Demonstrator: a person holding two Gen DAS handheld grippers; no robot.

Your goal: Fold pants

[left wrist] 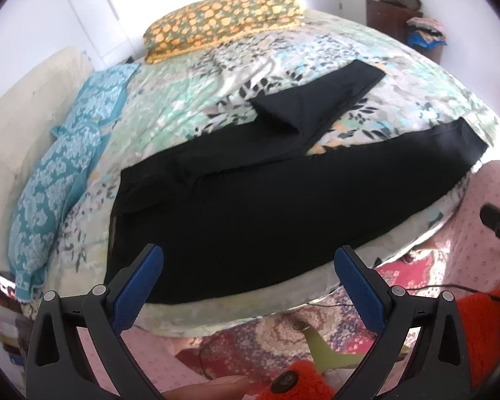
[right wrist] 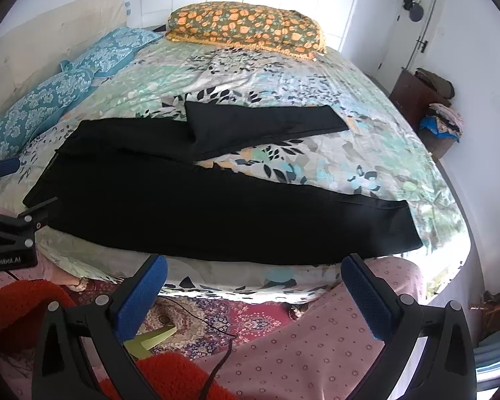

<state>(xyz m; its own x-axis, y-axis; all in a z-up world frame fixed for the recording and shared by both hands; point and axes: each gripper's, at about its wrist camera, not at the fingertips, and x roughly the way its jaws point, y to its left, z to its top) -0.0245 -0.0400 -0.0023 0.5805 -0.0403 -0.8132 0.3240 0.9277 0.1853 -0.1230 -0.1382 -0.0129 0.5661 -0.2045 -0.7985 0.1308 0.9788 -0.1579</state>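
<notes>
Black pants (left wrist: 250,206) lie spread on a floral bedspread, waistband to the left and both legs running right. The near leg (right wrist: 250,223) follows the bed's front edge; the far leg (right wrist: 266,123) is bent and angles toward the pillows. My left gripper (left wrist: 250,260) hovers open just above the near edge of the pants, blue pads apart, holding nothing. My right gripper (right wrist: 255,266) is also open, in front of the bed edge below the near leg. The left gripper (right wrist: 3,226) shows at the left border of the right wrist view.
The bed (right wrist: 283,66) carries an orange flowered pillow (right wrist: 246,23) at the back and blue patterned pillows (right wrist: 60,93) on the left. A dark cabinet with piled clothes (right wrist: 430,100) stands at the right wall. Pink patterned clothing (right wrist: 316,343), red sleeves and a patterned rug (right wrist: 216,316) lie below.
</notes>
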